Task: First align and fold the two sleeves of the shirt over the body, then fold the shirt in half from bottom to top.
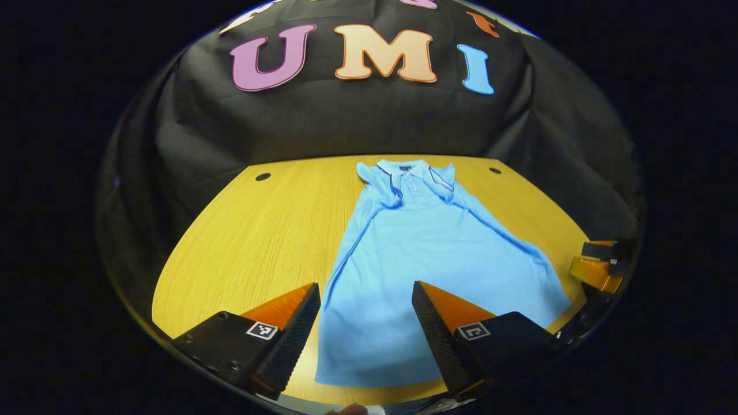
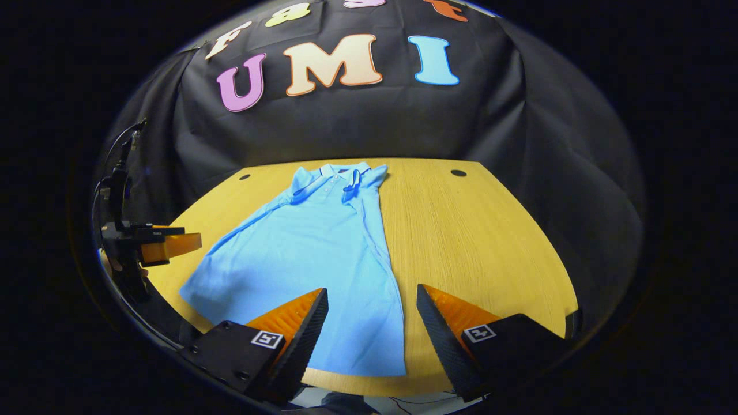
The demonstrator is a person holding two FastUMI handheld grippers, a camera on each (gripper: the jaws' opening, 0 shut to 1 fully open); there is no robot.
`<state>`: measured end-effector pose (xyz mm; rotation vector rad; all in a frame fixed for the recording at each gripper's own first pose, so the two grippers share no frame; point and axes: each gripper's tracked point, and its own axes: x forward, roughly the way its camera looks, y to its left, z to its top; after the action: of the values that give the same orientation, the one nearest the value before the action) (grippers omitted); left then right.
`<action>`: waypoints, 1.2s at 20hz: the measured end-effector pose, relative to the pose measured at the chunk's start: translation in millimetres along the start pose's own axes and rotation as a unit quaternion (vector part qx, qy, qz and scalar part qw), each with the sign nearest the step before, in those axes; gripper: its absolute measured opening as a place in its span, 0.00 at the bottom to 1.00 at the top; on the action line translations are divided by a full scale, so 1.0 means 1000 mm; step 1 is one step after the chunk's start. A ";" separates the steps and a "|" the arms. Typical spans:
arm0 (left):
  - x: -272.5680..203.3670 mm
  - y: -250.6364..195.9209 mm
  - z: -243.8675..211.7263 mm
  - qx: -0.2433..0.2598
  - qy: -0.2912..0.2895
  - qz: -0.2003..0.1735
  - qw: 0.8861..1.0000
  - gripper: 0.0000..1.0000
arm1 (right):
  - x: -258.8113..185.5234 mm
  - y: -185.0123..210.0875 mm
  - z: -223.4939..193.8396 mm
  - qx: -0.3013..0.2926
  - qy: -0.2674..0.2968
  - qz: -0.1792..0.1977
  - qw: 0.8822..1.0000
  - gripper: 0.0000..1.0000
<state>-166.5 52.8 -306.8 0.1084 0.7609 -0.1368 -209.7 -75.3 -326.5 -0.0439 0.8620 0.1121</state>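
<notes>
A light blue polo shirt (image 1: 426, 253) lies flat on a wooden table (image 1: 259, 230), collar toward the far edge, both sleeves folded in over the chest. The left gripper (image 1: 366, 300) hovers above the hem with its fingers apart and nothing between them; the shirt's lower left corner lies just ahead of it. The right gripper (image 2: 372, 305) hangs likewise spread and empty over the shirt's lower right corner (image 2: 386, 357). Each gripper appears at the other's side, well apart.
</notes>
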 end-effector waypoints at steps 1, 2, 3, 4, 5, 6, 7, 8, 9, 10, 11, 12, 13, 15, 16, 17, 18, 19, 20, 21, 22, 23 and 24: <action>-0.003 0.001 -0.012 0.006 0.011 0.002 1.000 0.96 | -0.002 -0.002 -0.009 -0.002 0.010 -0.002 1.000 0.98; -0.007 0.003 -0.023 0.008 0.020 0.003 1.000 0.96 | -0.004 -0.001 -0.016 -0.004 0.019 0.000 1.000 0.98; -0.010 0.003 -0.033 0.007 0.029 0.003 1.000 0.96 | -0.008 0.000 -0.024 -0.008 0.027 0.002 1.000 0.97; -0.013 0.004 -0.044 0.003 0.038 0.003 0.999 0.96 | -0.011 0.001 -0.030 -0.011 0.034 0.003 0.999 0.97; -0.015 0.006 -0.052 -0.002 0.045 0.005 0.999 0.96 | -0.012 0.004 -0.036 -0.013 0.040 0.007 0.999 0.97; -0.016 0.008 -0.061 -0.006 0.054 0.009 0.998 0.96 | -0.014 0.007 -0.041 -0.011 0.046 0.010 0.999 0.97; -0.016 0.011 -0.068 -0.009 0.060 0.011 0.998 0.96 | -0.014 0.011 -0.047 -0.009 0.053 0.015 0.998 0.97; -0.016 0.013 -0.074 -0.011 0.065 0.014 0.998 0.96 | -0.013 0.016 -0.053 -0.007 0.060 0.018 0.998 0.97; -0.015 0.013 -0.079 -0.013 0.070 0.015 0.997 0.95 | -0.011 0.019 -0.058 -0.006 0.067 0.021 0.998 0.97; -0.017 0.013 -0.087 -0.015 0.076 0.016 0.997 0.96 | -0.010 0.020 -0.061 -0.007 0.072 0.019 0.997 0.98; -0.018 0.014 -0.092 -0.014 0.083 0.018 0.996 0.96 | -0.008 0.018 -0.067 -0.010 0.080 0.013 0.997 0.98; -0.018 0.013 -0.098 -0.012 0.090 0.019 0.996 0.96 | -0.006 0.015 -0.071 -0.011 0.085 0.007 0.996 0.98; -0.017 0.009 -0.104 -0.011 0.097 0.016 0.995 0.96 | -0.005 0.012 -0.076 -0.011 0.089 0.001 0.996 0.98; -0.020 0.006 -0.105 -0.011 0.087 0.016 0.996 0.96 | -0.002 0.009 -0.086 -0.012 0.104 -0.009 0.994 0.98; -0.023 0.003 -0.110 -0.010 0.097 0.012 0.995 0.96 | -0.001 0.007 -0.090 -0.014 0.109 -0.015 0.994 0.98; -0.022 0.002 -0.108 -0.009 0.088 0.011 0.996 0.95 | 0.000 0.005 -0.094 -0.017 0.116 -0.019 0.993 0.98; -0.023 0.001 -0.108 -0.007 0.090 0.009 0.996 0.96 | 0.001 0.005 -0.101 -0.019 0.127 -0.020 0.992 0.98; -0.023 0.001 -0.107 -0.006 0.088 0.008 0.996 0.95 | 0.003 0.007 -0.103 -0.014 0.130 -0.019 0.991 0.98; -0.023 0.001 -0.108 -0.008 0.086 0.008 0.996 0.96 | 0.005 0.008 -0.101 -0.008 0.128 -0.018 0.992 0.99; -0.023 -0.002 -0.110 -0.014 0.088 0.003 0.996 0.95 | 0.005 0.009 -0.105 -0.003 0.137 -0.015 0.990 0.98; -0.022 -0.003 -0.108 -0.024 0.084 0.004 0.996 0.96 | 0.005 0.009 -0.101 -0.001 0.131 -0.013 0.991 0.93; -0.021 -0.003 -0.108 -0.027 0.083 0.007 0.996 0.94 | 0.005 0.013 -0.103 -0.006 0.139 -0.005 0.990 0.90; -0.021 -0.006 -0.107 -0.024 0.081 0.002 0.996 0.93 | 0.007 0.019 -0.102 -0.012 0.138 0.003 0.990 0.87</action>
<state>-255.0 63.9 -369.2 0.0768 0.9242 -0.1068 -284.0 -64.8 -398.1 -0.0810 1.1382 0.1245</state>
